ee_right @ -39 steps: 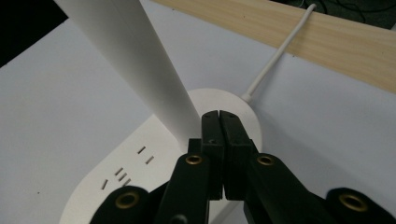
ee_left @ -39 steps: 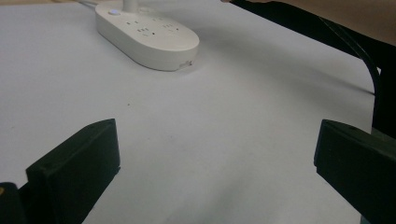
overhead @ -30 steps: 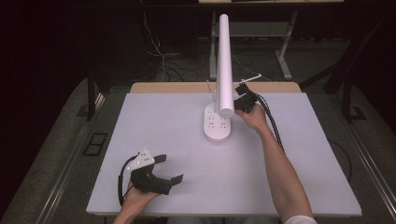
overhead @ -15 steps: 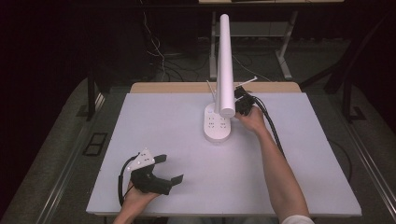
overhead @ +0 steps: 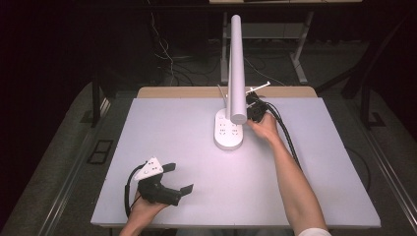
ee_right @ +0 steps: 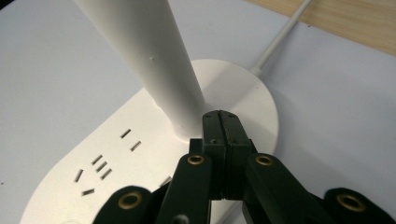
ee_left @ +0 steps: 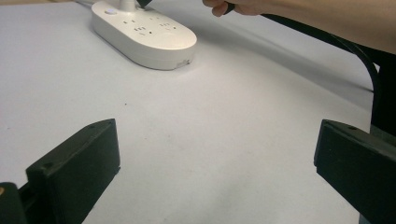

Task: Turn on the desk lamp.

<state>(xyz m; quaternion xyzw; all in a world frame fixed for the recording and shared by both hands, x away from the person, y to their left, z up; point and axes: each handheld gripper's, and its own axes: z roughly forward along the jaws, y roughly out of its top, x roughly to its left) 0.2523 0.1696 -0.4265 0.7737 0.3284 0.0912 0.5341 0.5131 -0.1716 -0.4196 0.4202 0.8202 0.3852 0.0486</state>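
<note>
left tool idle, right tool at lamp base.
left tool rests wide open and empty on the white surface, unchanged; the lamp column partly screens the right tool, whose jaws stay pressed together, empty, against the column foot.

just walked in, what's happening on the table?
A person works a gripper in each hand at a white table. The right gripper, jaws shut with nothing between them, has its tips at the foot of the lamp post, over the lamp base, which carries power sockets. Whether the tips touch the post or base is hard to tell. The left gripper rests open near the table's front left corner, holding nothing. The lamp's cord runs off toward the far edge.
</note>
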